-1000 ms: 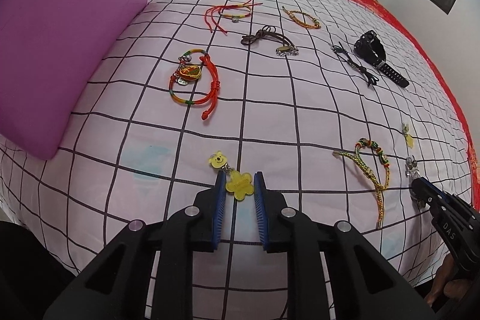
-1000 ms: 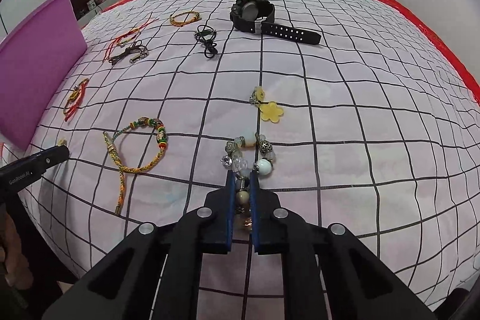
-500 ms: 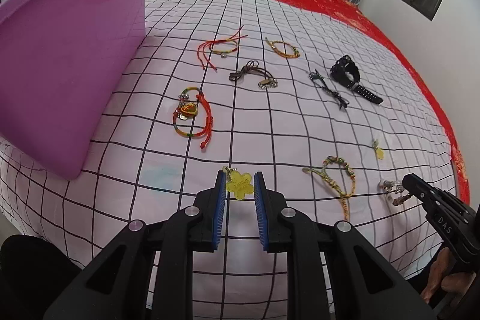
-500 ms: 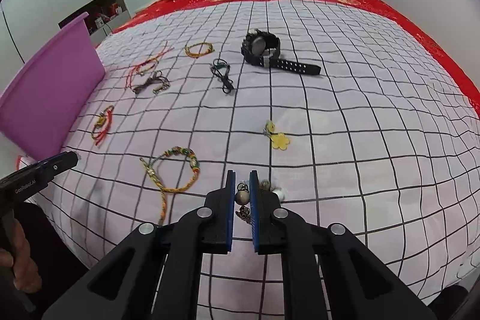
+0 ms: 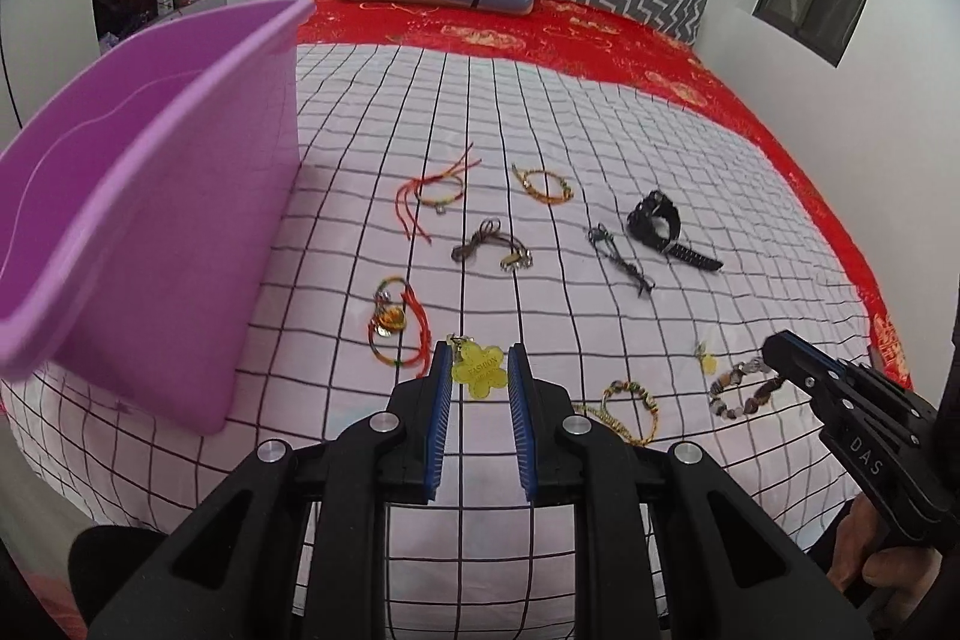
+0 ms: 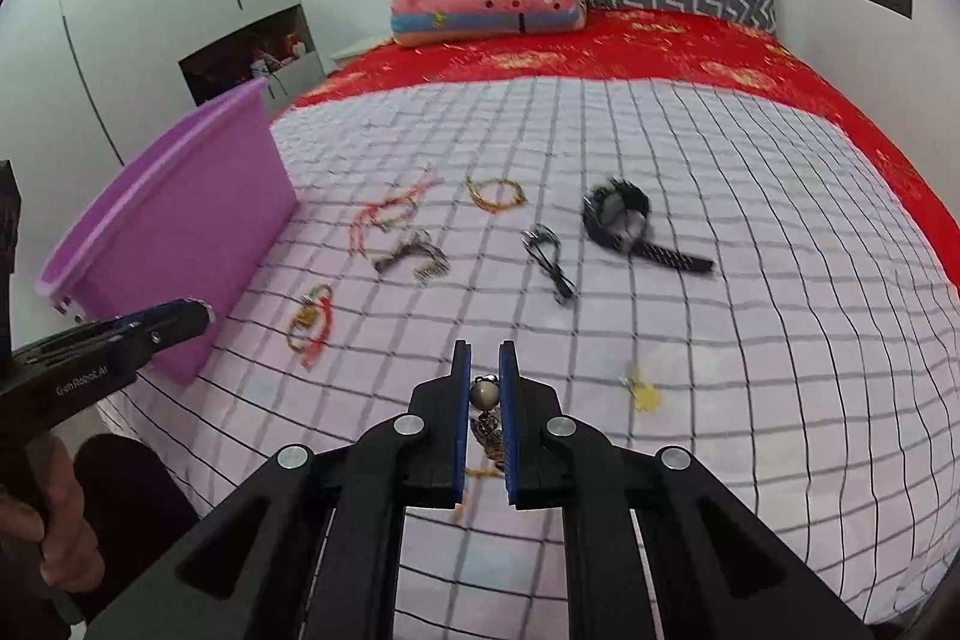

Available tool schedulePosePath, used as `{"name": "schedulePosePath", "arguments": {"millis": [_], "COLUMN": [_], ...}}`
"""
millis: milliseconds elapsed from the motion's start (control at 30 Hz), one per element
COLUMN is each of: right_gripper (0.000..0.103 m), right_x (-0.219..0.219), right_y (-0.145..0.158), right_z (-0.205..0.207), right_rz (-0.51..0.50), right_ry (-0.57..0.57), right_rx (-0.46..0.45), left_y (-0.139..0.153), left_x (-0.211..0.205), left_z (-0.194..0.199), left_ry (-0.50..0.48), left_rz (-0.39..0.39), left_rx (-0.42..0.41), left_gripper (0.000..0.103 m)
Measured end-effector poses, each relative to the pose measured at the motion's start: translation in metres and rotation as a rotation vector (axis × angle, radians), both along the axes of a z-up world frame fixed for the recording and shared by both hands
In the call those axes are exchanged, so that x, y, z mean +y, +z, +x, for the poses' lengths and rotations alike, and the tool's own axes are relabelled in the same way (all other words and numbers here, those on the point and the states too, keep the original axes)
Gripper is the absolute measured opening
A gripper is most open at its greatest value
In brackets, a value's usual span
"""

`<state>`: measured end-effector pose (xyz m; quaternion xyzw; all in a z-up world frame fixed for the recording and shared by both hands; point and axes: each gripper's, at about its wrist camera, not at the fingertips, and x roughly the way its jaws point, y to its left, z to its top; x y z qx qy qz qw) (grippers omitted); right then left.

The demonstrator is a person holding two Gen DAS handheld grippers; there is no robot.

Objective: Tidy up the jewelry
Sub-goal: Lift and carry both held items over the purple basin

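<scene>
Bin (image 5: 150, 244): purple, open-topped, on bed's left edge. Left gripper (image 5: 478, 376): pinching yellow charm (image 5: 477, 369), lifted, just right of bin's near corner; the nearer hand. Right gripper (image 6: 485, 394): pinching bead bracelet (image 6: 483, 394), lifted, well right of bin. Bin lies left of both.

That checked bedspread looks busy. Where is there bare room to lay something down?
The checked bedspread lies bare between the jewelry and the red cover, and along its right side beyond the black watch. It is crowded in the middle, from the purple bin across the red cord bracelet to the watch.
</scene>
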<state>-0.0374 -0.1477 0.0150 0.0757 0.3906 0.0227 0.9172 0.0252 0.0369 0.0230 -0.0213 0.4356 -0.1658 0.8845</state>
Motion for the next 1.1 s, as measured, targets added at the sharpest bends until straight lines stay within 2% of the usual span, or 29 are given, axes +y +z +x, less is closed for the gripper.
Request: {"name": "schedulePosePath", "arguments": {"millis": [233, 533, 767, 1100], "right_gripper": [0.009, 0.009, 0.009, 0.009], "right_x": [0.048, 0.135, 0.214, 0.284], "right_y": [0.051, 0.101, 0.119, 0.102], "right_z": [0.038, 0.091, 0.131, 0.172], "right_rz": [0.019, 0.042, 0.053, 0.070], "right_ry": [0.118, 0.292, 0.418, 0.531], "right_rx": [-0.077, -0.140, -0.151, -0.084], "left_y": [0.042, 0.075, 0.075, 0.048], "left_x": [0.030, 0.110, 0.179, 0.226], "left_z": [0.013, 0.044, 0.066, 0.093], "left_ry": [0.018, 0.158, 0.267, 0.354], "left_rz": [0.022, 0.061, 0.082, 0.092], "left_rx": [-0.052, -0.092, -0.101, -0.029], "left_gripper": [0.019, 0.019, 0.019, 0.019]}}
